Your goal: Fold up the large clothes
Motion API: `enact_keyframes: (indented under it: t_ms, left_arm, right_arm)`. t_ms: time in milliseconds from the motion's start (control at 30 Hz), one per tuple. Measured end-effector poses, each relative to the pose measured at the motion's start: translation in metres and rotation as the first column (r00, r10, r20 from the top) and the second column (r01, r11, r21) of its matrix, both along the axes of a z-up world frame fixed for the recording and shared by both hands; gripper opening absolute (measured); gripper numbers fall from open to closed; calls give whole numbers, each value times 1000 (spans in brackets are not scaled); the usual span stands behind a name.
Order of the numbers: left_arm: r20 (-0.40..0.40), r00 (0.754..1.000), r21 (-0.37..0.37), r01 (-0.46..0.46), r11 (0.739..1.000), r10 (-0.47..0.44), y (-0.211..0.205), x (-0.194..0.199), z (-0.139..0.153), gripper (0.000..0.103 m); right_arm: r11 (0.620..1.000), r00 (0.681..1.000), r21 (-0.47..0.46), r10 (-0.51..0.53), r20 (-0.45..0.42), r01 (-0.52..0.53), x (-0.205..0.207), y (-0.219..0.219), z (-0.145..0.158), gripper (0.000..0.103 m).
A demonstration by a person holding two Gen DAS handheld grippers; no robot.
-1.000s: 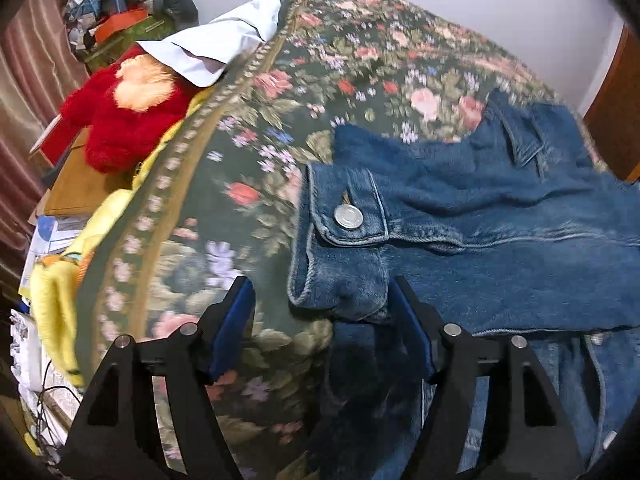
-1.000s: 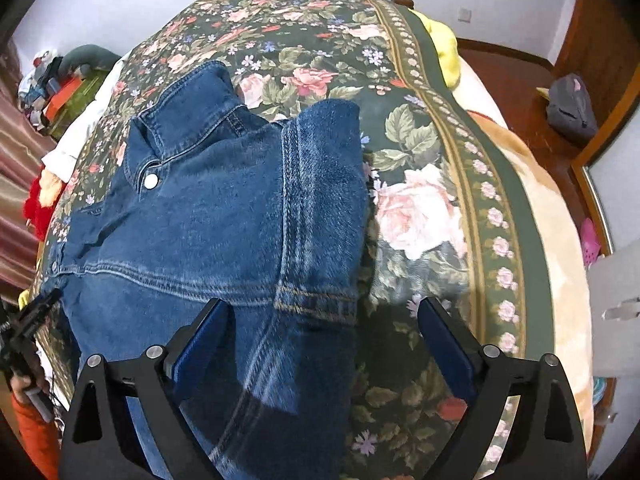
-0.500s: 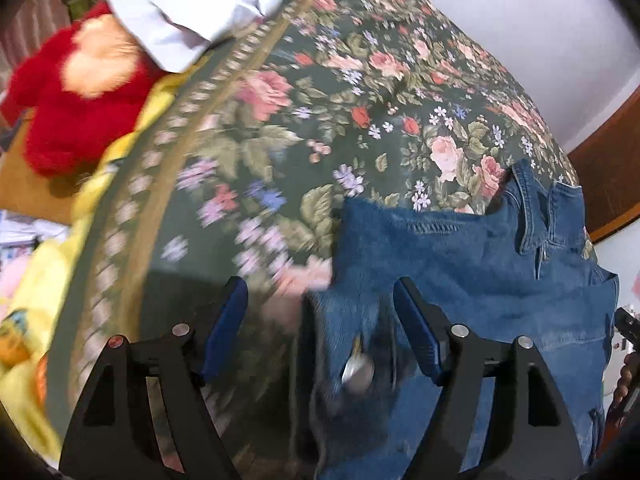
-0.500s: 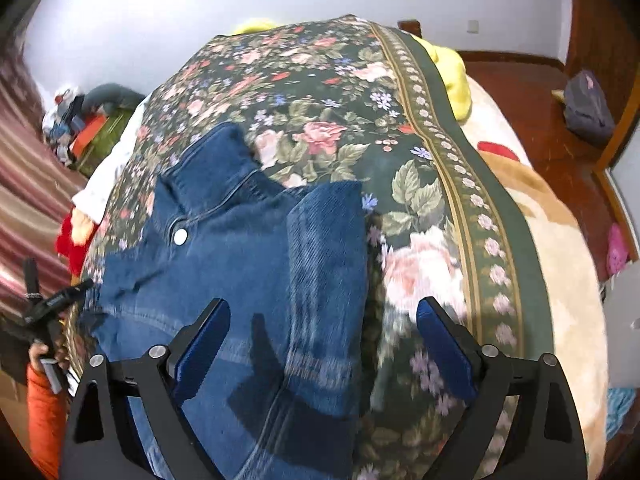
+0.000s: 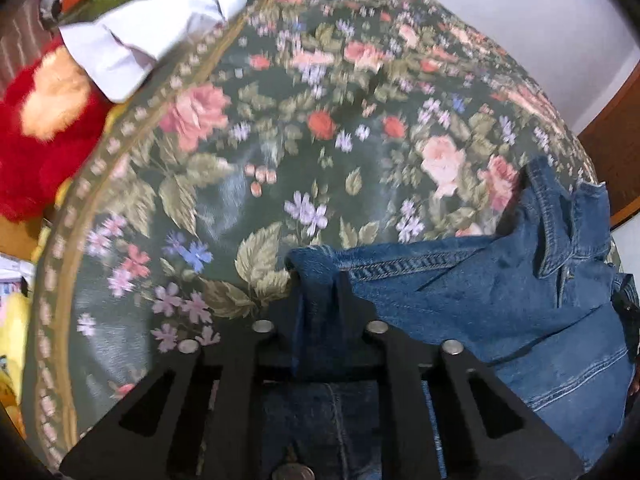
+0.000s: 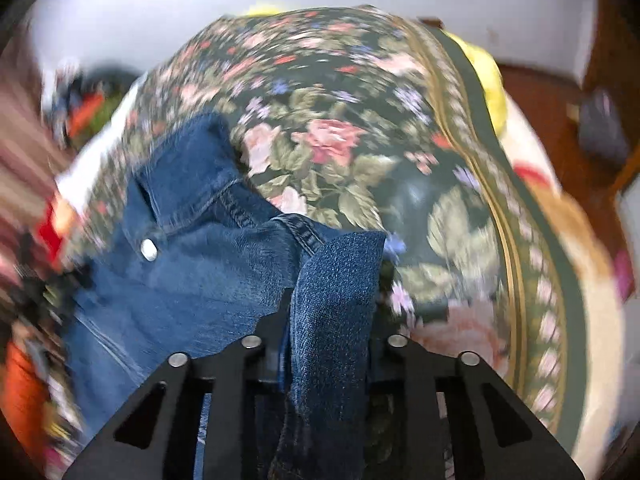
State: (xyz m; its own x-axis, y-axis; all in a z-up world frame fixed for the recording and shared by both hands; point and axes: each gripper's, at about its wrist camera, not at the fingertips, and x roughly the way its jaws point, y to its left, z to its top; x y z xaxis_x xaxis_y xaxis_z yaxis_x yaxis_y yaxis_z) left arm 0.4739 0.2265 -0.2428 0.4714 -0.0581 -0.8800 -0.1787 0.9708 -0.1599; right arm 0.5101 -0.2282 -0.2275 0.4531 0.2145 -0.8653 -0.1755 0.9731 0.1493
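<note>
Clamping is the event at this moment. Left wrist view: the left tool (image 5: 320, 300) has gone from spread wide over the sleeve cuff a second ago to pinched on a fold of the denim jacket (image 5: 500, 312); cloth bunches between its fingers and rises off the floral bedspread (image 5: 280, 152); the collar lies toward the right edge, the body of the garment spreads to the right; a red plush toy (image 5: 40, 140) and a white cloth (image 5: 160, 32) sit beyond the bed's left border — both clear of the work.

Right wrist view: the right tool (image 6: 328, 320) was likewise wide open; its jaws are closing, and a doubled flap of denim already stands gripped between them; the jacket (image 6: 180, 264) extends left, collar and snap button uppermost.

Judgement: both edges are now secured, so the garment is ready to be lifted and carried across into its next fold.
</note>
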Motion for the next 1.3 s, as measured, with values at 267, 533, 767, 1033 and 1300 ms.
enact_keyframes:
  t_ms: [267,533,767,1033,1300]
  left_arm:
    - [117,993,60,-32,998,25,12,-3,70,6]
    - [71,986,219,-162,962,150,58,29,47,4]
    - [34,975,91,-220,971,218,92,21,10,4]
    - [54,985,112,-170,979,165,76,9,31,5]
    - [147,987,144,-85,986,64,31,-32,98,11]
  right_arm:
    - [996,995,-75,48,85,-42,56,36,25,16]
    - [983,994,-178,49,97,-31,117,67,0,17]
    - [917,969,-396,44,242,57,106,53,-13,96]
    - [958,978,-285,24,207,37,88,35,17,95]
    - [972,950,-232,114,290,-45,14,46,94,95]
